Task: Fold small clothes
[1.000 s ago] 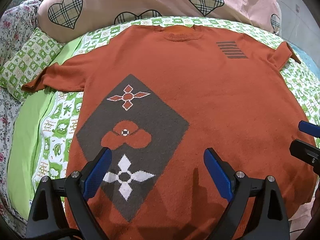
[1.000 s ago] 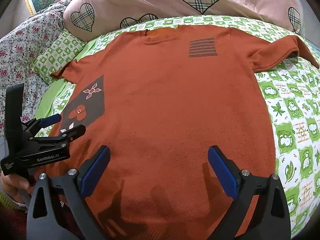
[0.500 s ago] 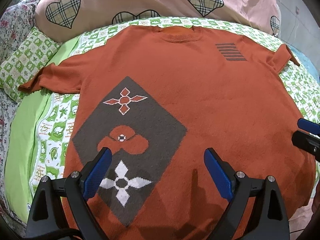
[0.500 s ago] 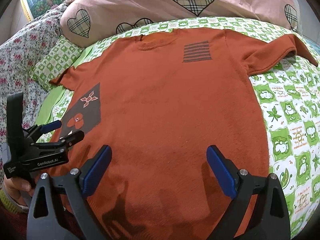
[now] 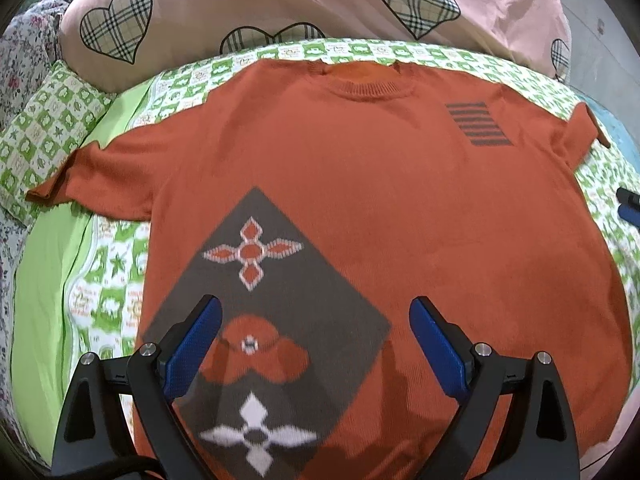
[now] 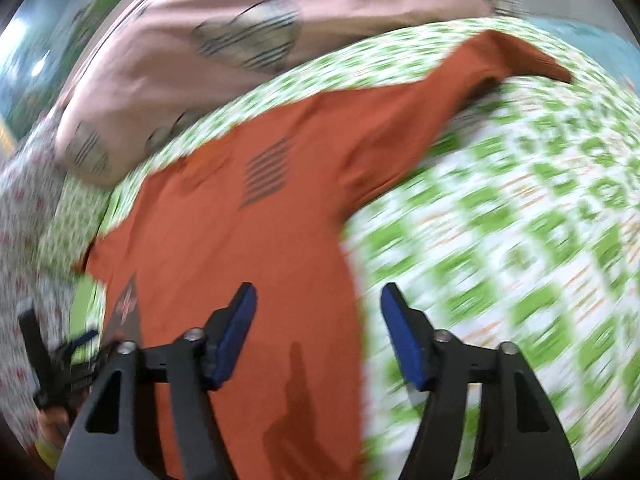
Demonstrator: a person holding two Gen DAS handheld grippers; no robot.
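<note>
An orange short-sleeved knit top (image 5: 380, 208) lies flat and face up on the bed, with a grey diamond patch (image 5: 264, 320) at lower left and grey stripes (image 5: 478, 124) on the chest. My left gripper (image 5: 316, 320) is open and empty above the patch. My right gripper (image 6: 316, 304) is open and empty above the top's right side edge (image 6: 352, 280); this view is blurred. The top's right sleeve (image 6: 480, 68) stretches to the upper right. The right gripper's fingers (image 5: 630, 204) show at the left wrist view's right edge.
A green-and-white patterned sheet (image 6: 520, 220) covers the bed. A pink quilt with plaid hearts (image 5: 280, 4) is heaped at the head of the bed. A green checked pillow (image 5: 40, 128) and floral fabric (image 5: 24, 44) lie at the left.
My right gripper has swung fast to the right, from over the hem's middle to the top's right edge. My left gripper has moved forward over the grey patch.
</note>
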